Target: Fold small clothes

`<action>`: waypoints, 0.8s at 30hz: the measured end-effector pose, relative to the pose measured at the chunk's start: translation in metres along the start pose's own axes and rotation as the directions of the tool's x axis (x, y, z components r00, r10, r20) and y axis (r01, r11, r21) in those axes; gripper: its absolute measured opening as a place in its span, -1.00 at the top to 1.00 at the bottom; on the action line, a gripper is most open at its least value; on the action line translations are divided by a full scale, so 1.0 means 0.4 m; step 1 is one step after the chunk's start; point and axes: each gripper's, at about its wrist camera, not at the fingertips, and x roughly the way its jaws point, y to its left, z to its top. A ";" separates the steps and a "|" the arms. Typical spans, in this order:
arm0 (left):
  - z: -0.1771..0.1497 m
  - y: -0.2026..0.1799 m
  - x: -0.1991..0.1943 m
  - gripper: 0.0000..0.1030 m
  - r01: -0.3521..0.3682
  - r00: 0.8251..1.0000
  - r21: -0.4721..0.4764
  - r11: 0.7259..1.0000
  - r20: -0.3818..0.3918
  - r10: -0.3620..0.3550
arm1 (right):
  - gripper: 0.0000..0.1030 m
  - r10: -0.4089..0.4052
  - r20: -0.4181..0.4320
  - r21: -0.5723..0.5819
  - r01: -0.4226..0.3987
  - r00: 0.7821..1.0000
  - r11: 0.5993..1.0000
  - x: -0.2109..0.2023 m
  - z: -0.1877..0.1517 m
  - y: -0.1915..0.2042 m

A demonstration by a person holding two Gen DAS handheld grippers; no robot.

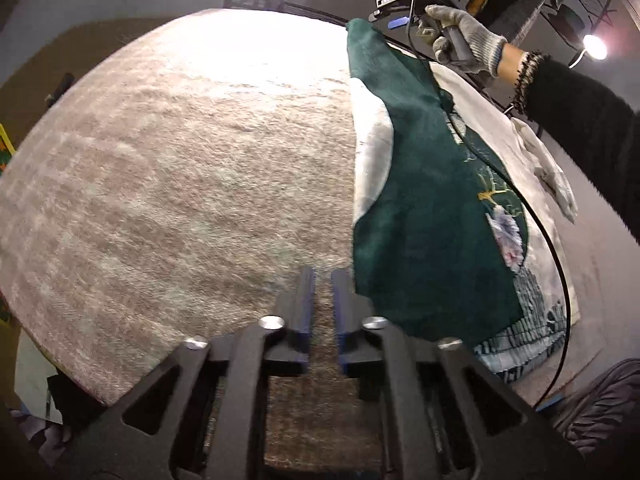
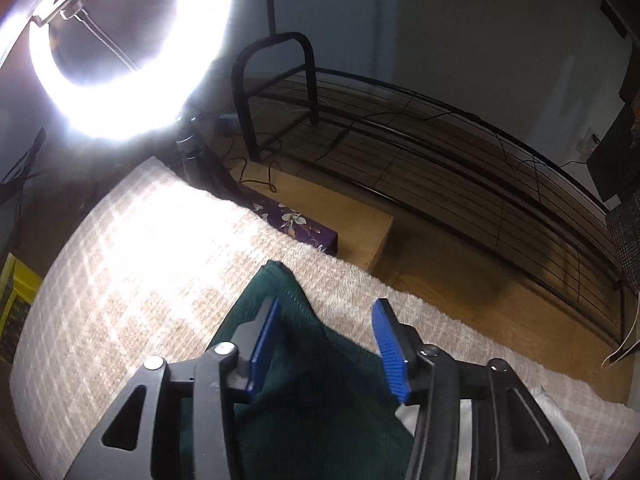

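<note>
A dark green garment (image 1: 420, 200) with white panels, a stitched flower and a ribbed hem lies flat along the right side of the beige rug (image 1: 180, 160). My left gripper (image 1: 323, 280) hovers just left of the garment's near edge. Its jaws are a narrow gap apart, with only rug showing between them. A gloved hand (image 1: 464, 36) holds the other gripper over the garment's far corner. In the right wrist view my right gripper (image 2: 327, 303) stands open over that green corner (image 2: 280, 280). The cloth lies under and between the blue pads (image 2: 264, 340), which do not press on it.
A black cable (image 1: 556, 248) runs across the garment's right side, beside a crumpled white cloth (image 1: 556, 176). Past the rug's far edge are a bright ring light (image 2: 132, 60), a purple floral box (image 2: 296, 224), a wooden box (image 2: 360, 232) and a black wire rack (image 2: 440, 152).
</note>
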 end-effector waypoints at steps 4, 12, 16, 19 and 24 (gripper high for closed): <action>0.003 -0.013 -0.008 0.25 0.060 0.998 -0.004 0.998 -0.003 -0.060 | 0.06 0.015 0.020 -0.031 -0.014 1.000 0.999 -0.106 -0.056 0.017; 0.007 -0.009 -0.007 0.25 0.129 0.989 0.008 0.992 -0.070 -0.128 | 0.04 0.122 0.084 0.070 -0.128 0.989 0.989 -0.444 -0.293 0.018; -0.007 -0.009 -0.018 0.89 0.128 0.988 0.049 0.991 -0.096 -0.123 | 0.03 0.137 0.060 0.099 -0.143 0.989 0.985 -0.568 -0.470 0.056; -0.014 0.003 -0.024 0.96 0.133 0.987 0.028 0.991 -0.092 -0.130 | 0.03 0.129 0.041 0.100 -0.132 0.991 0.986 -0.632 -0.593 0.102; -0.009 0.035 -0.053 0.97 0.132 0.990 -0.021 0.991 -0.056 -0.132 | 0.03 0.167 -0.029 0.135 -0.161 0.986 0.978 -0.657 -0.779 0.187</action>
